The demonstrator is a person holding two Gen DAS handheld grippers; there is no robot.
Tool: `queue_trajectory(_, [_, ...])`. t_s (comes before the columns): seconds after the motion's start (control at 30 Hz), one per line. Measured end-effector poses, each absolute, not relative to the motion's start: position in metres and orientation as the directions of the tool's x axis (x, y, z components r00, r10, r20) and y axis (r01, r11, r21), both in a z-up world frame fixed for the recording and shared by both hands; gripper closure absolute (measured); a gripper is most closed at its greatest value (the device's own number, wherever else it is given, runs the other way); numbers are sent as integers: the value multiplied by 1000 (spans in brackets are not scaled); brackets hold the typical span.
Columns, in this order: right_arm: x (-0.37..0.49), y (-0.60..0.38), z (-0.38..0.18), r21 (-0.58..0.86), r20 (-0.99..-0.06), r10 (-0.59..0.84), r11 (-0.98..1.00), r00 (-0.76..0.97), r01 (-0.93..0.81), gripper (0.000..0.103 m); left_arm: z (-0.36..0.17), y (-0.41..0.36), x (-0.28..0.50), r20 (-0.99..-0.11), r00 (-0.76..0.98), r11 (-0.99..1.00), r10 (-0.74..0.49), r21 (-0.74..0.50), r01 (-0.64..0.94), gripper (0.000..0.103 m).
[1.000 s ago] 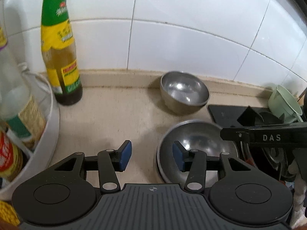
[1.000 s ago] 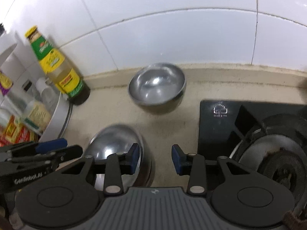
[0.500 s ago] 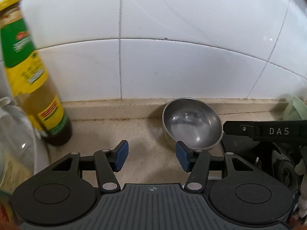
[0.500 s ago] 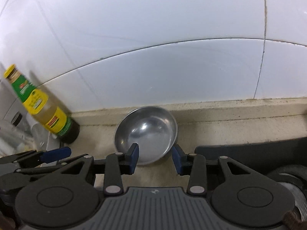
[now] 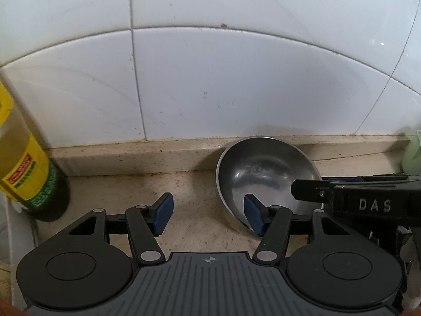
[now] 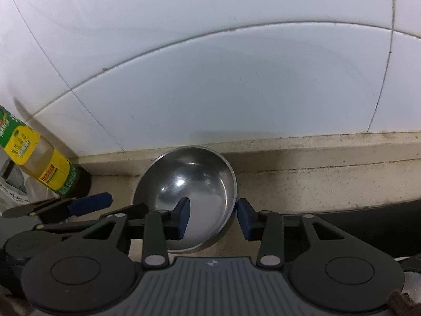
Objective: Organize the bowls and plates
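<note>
While we hold both tools over the speckled beige table [image 5: 200, 205], the steel bowl [image 5: 263, 173] sits at its far edge, close against the low stone kerb below the white tiled wall [image 5: 236, 84], and it tilts a little so that its hollow faces us; in the left wrist view the left tool [image 5: 209, 216] stands with its blue pads well apart, and its jaws have just been opening; its left pad hangs over bare table while its right pad shows in front of the bowl's near left rim, and whether that pad touches the metal we cannot tell; nothing is clamped between them. Across in the right wrist view the right tool [image 6: 213, 217] straddles the same bowl [image 6: 194, 184] on its right side; one pad lies inside the hollow, the other just outside the right rim, with a gap showing on both sides of the wall, so the pads press on nothing. Left of the bowl a yellow-labelled bottle [image 6: 44, 163] stands upright on the table, well apart from it; the right tool's black arm, marked DAS, crosses the right side of the left view.
</note>
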State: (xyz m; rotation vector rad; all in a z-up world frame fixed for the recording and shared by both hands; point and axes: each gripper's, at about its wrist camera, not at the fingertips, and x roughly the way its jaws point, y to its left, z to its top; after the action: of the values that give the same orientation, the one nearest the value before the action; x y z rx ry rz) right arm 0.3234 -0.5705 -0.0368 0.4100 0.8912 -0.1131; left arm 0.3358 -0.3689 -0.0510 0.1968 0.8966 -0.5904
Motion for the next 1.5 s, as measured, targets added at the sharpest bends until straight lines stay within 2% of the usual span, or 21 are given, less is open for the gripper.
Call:
queue_trajectory(0.5, [342,-573,-64,306,-806,116,921,581,240,69,-64,-383,341,-802,465,789,-376,-14,614,56])
queue_trajectory(0.83, [345,-573,-68,318,-811,126,915,571,250,69,-66,-391,348,-819,443,779,-364,-7,626,56])
queue_trajectory(1.03, [346,-573,-73,319,-817,134,915,561,245,71,-69,-396,353,-828,421,761,-372,-12,649,64])
queue_trajectory(1.17, [348,-572,-72,322,-815,141,916,562,238,74,-68,-401,352,-830,405,742,-383,-15,670,75])
queue_trajectory(1.5, [346,-571,-69,321,-817,141,917,560,236,75,-65,-403,347,-823,417,742,-386,-8,671,75])
